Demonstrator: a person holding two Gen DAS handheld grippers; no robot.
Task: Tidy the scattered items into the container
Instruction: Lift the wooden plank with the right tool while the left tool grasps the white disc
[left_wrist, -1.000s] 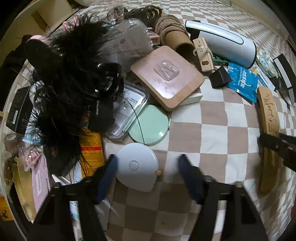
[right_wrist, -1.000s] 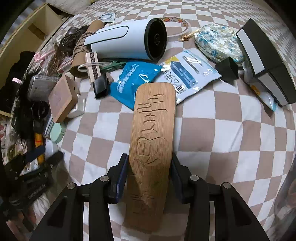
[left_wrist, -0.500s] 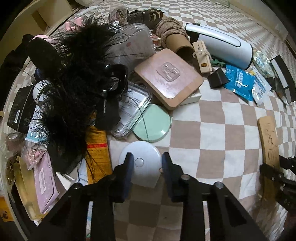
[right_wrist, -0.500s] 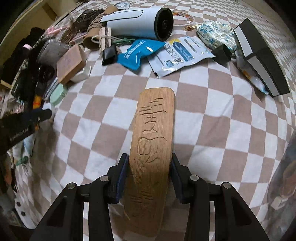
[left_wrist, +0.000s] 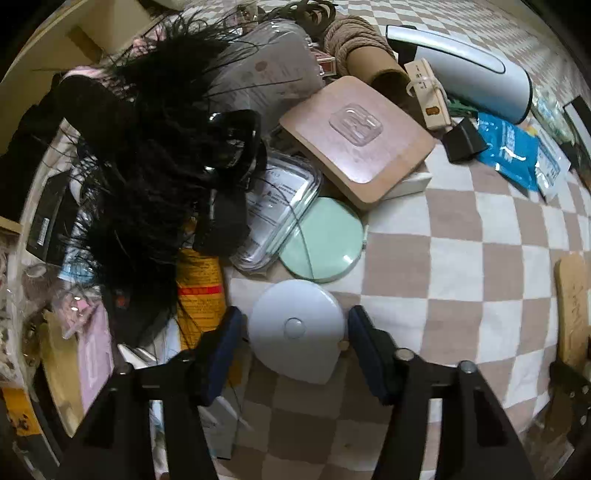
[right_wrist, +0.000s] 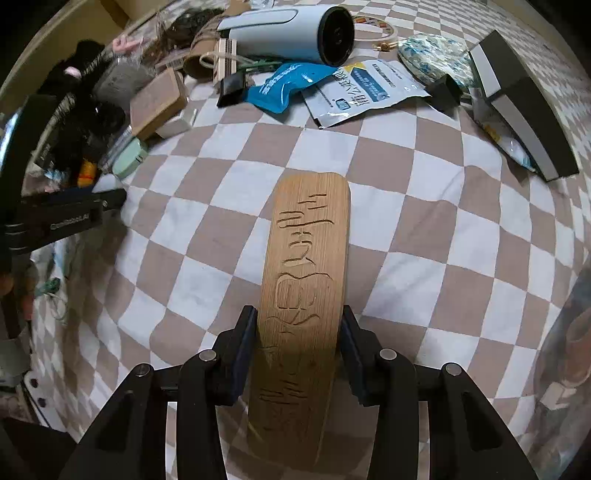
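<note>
A white round disc (left_wrist: 295, 325) lies on the checked cloth (left_wrist: 461, 258). My left gripper (left_wrist: 295, 332) is open and straddles it, one finger close to each side; the right finger touches a small knob on the disc's edge. A long carved wooden board (right_wrist: 306, 240) points forward from my right gripper (right_wrist: 299, 328), whose fingers are shut on its sides. The same board (left_wrist: 572, 306) shows at the right edge of the left wrist view. No container is clearly in view.
Left of the disc is a heap: black feathery thing (left_wrist: 140, 166), clear plastic box (left_wrist: 277, 206), green round compact (left_wrist: 321, 240), pinkish square box (left_wrist: 354, 136). Farther back lie a white cylinder appliance (right_wrist: 291, 33), blue packet (right_wrist: 284, 88) and black-and-white box (right_wrist: 524, 107).
My left gripper's fingers narrowed half a second ago and have spread again around the white disc. My right gripper has carried the wooden board back, away from the packets.
</note>
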